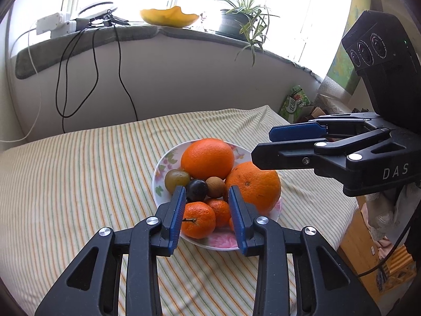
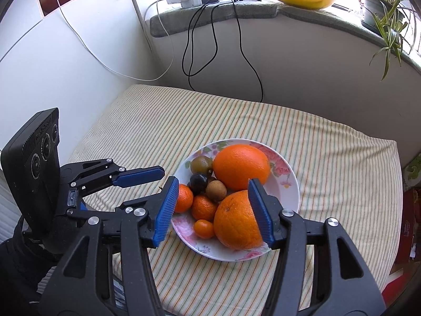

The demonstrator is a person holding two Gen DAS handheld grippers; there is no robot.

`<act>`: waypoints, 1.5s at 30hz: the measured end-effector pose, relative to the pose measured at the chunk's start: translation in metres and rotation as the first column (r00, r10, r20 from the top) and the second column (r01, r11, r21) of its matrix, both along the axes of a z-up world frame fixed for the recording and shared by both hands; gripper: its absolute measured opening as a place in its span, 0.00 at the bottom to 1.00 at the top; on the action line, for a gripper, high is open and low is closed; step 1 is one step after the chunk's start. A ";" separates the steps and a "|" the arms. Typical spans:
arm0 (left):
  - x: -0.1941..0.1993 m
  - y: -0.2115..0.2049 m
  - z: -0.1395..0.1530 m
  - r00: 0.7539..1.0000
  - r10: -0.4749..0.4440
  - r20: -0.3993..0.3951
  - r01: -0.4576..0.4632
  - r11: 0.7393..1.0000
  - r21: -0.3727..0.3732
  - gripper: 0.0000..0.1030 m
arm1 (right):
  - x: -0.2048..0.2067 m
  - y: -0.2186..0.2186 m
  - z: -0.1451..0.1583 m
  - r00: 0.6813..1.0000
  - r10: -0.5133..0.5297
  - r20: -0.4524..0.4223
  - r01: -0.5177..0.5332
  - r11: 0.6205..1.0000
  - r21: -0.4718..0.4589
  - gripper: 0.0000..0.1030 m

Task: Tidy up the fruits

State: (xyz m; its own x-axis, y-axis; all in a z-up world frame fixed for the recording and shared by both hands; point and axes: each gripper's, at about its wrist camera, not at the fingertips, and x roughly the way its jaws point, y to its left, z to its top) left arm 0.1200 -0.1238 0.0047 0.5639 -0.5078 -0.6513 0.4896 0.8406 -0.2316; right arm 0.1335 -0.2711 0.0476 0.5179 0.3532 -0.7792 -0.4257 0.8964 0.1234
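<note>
Both grippers hover over the plate (image 2: 292,184), neither holding anything. Left gripper (image 1: 208,210) has its jaws parted a little, blue pads framing the mandarins (image 1: 198,220) and the dark plum (image 1: 196,190) from above, no contact visible. Right gripper (image 2: 213,210) stands wider, pads either side of the near orange (image 2: 235,222) in its own view; the left wrist view shows it above the fruit, clear of it.

Fruit status: all of it sits piled on the floral plate, on the striped cloth (image 1: 79,179). That's two big oranges, far orange (image 1: 207,158) included, two mandarins, a kumquat (image 2: 203,228), green fruit (image 1: 176,181), brown fruit (image 2: 215,190) and the plum. Nothing loose on the cloth.

My read: collecting looks done, or sorting hasn't started. No second container in view, so can't say which.
</note>
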 end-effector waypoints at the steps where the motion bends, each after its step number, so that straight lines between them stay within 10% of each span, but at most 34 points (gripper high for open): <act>1: -0.002 0.000 0.001 1.000 0.000 0.004 0.000 1.000 0.001 0.36 | -0.003 0.000 0.002 1.000 -0.005 0.014 0.005 1.000 -0.004 0.61; 16: -0.025 0.015 0.010 0.994 0.098 0.056 -0.101 0.993 0.057 0.74 | -0.042 -0.035 0.016 0.980 -0.120 0.160 0.117 0.993 0.027 0.83; 26: -0.018 0.070 -0.011 0.969 0.248 0.023 -0.249 0.963 0.106 0.78 | 0.004 -0.128 -0.018 0.898 -0.408 0.163 0.414 0.910 -0.002 0.93; 35: -0.013 0.144 -0.040 0.898 0.437 -0.053 -0.425 0.892 0.152 0.78 | 0.070 -0.171 -0.067 0.845 -0.518 0.132 0.532 0.841 -0.101 0.93; 41: -0.028 0.146 -0.028 0.867 0.497 0.037 -0.493 0.844 0.212 0.78 | 0.048 -0.162 -0.051 0.833 -0.531 0.155 0.536 0.844 0.011 0.93; 45: -0.044 0.120 -0.013 0.881 0.464 0.094 -0.474 0.858 0.198 0.78 | 0.011 -0.131 -0.030 0.859 -0.457 0.232 0.460 0.887 0.045 0.93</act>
State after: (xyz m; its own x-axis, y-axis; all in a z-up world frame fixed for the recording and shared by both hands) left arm 0.0756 -0.0035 -0.0086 0.7296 -0.0314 -0.6832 0.0303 0.9994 -0.0136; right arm 0.1440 -0.4020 0.0180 0.7835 0.0237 -0.6210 0.0186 0.9979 0.0616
